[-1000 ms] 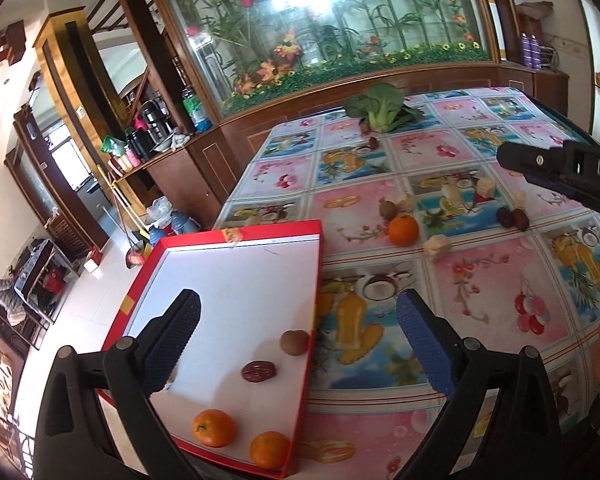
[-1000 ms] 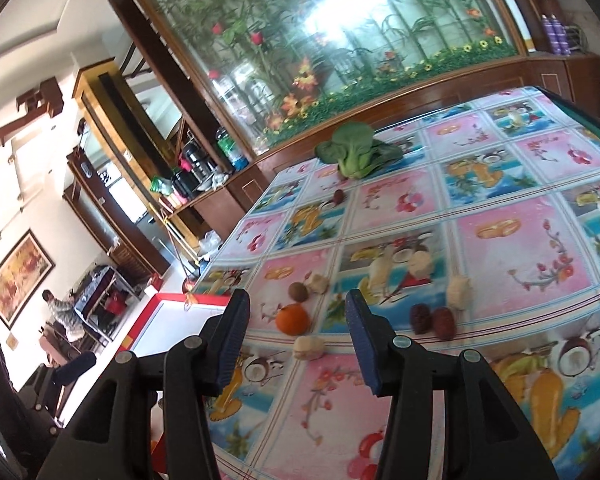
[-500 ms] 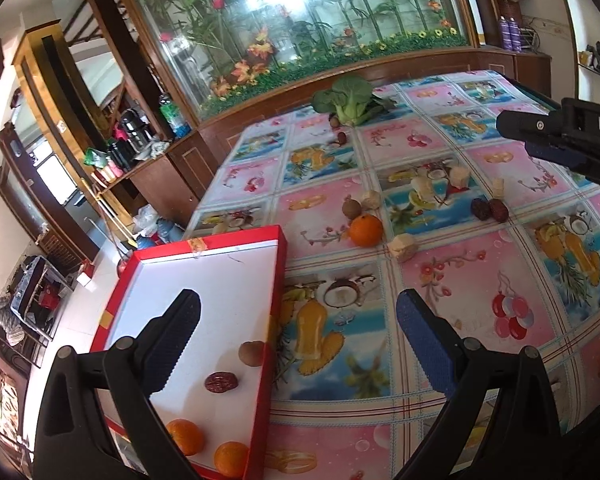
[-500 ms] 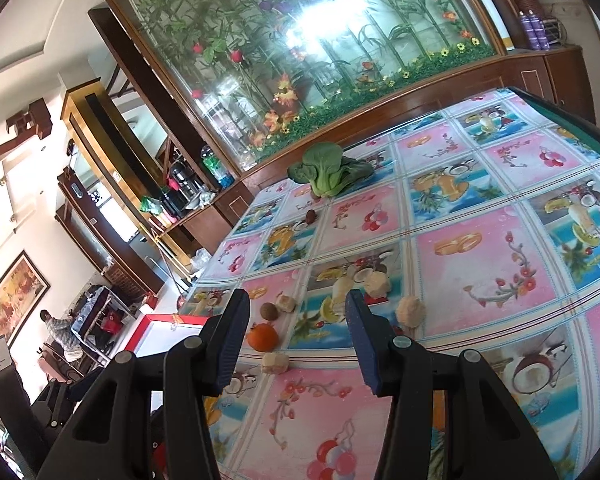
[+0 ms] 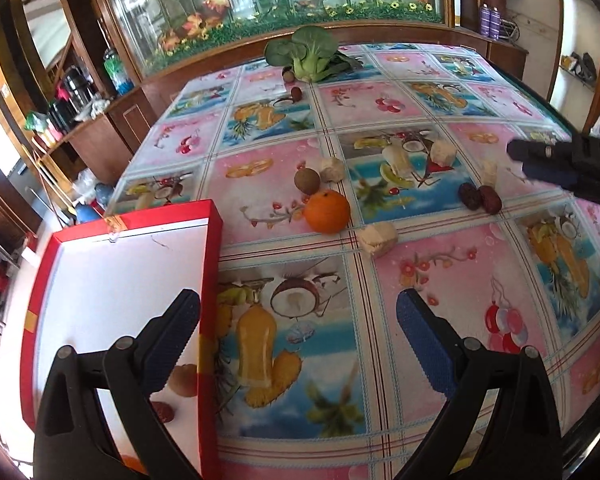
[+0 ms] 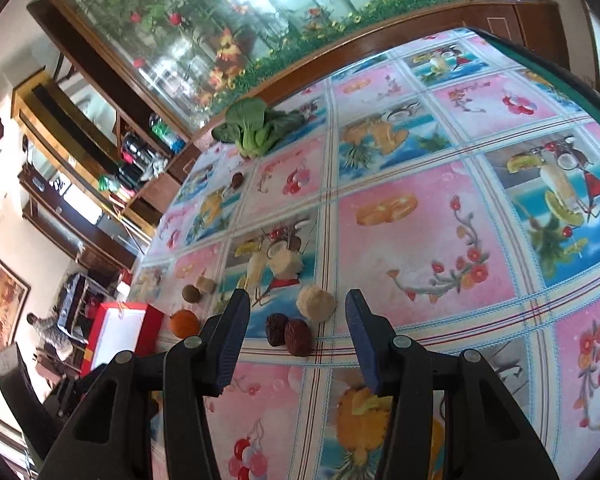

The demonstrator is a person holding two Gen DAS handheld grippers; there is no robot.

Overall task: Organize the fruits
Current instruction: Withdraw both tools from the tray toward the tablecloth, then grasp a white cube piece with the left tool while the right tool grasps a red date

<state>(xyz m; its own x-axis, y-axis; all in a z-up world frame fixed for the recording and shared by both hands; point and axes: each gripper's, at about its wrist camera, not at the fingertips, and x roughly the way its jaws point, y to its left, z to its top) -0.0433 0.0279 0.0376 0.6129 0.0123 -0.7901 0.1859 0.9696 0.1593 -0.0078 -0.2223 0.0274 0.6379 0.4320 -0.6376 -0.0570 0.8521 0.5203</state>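
A red box with a white floor lies at the table's left edge and holds a brown round fruit, a red date and an orange. My left gripper hangs open and empty over the box's right wall. On the cloth lie an orange, a brown round fruit, several pale ginger pieces and two red dates. My right gripper is open, its fingers on either side of the dates from just above and nothing pressed. A ginger piece lies just beyond them.
A bok choy lies at the table's far end with a date and a small brown fruit near it. The right gripper's fingers reach in from the right in the left wrist view. A person sits far off at the left.
Both grippers moved forward and down over the table. The right one came close over the two dates; the left one slid along the box, hiding its fruits partly. Neither gripper's opening changed.
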